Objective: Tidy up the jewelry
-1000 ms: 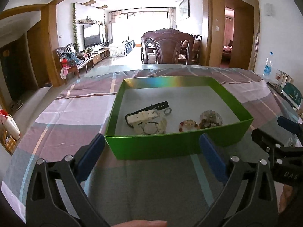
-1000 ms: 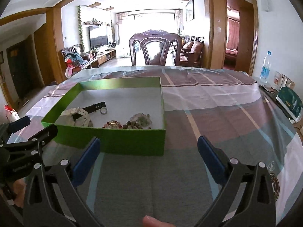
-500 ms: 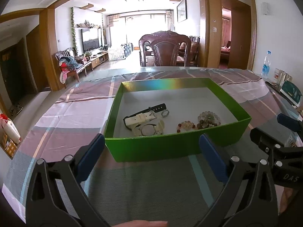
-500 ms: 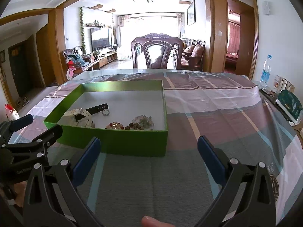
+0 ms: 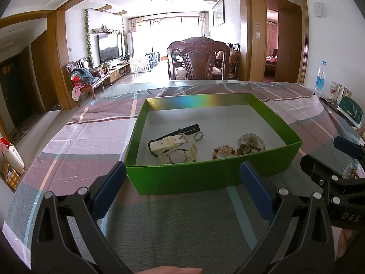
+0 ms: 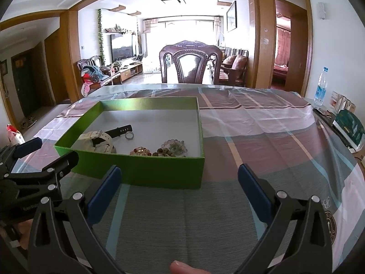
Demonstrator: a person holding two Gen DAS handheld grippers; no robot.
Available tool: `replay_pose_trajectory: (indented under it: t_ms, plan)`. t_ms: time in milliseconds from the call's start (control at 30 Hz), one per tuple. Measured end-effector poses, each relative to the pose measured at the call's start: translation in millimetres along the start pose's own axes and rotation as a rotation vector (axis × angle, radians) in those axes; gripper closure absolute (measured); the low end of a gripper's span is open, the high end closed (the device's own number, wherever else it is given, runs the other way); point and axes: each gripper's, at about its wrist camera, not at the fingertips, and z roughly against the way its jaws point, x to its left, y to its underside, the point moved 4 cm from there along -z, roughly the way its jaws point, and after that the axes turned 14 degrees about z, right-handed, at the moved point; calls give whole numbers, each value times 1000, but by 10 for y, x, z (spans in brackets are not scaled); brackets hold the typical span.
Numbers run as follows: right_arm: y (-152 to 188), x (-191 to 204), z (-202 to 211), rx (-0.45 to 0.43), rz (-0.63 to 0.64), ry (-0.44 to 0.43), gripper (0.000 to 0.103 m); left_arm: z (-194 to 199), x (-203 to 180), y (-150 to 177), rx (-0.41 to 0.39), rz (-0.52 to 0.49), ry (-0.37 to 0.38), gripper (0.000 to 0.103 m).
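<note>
Both cameras are pulling back from green box (image 5: 205, 180) at frame centre; left gripper (image 5: 182, 189) and right gripper (image 6: 178, 189) fingers are gaping empty, should be approaching watch (image 5: 175, 146) squarely.

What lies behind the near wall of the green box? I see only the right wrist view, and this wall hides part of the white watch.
Observer: In the left wrist view the white watch shows a round dial facing up, close behind the near wall of the green box.
Operator: Does the left gripper hold something?
Observer: No. The left gripper is open, with nothing between its fingers.
</note>
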Motion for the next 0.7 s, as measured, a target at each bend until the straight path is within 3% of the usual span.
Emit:
replay_pose_trajectory:
  t_ms: [700]
  plan:
    - [0, 10, -5, 2, -2, -3, 3, -17, -4, 44, 10, -3, -3, 4]
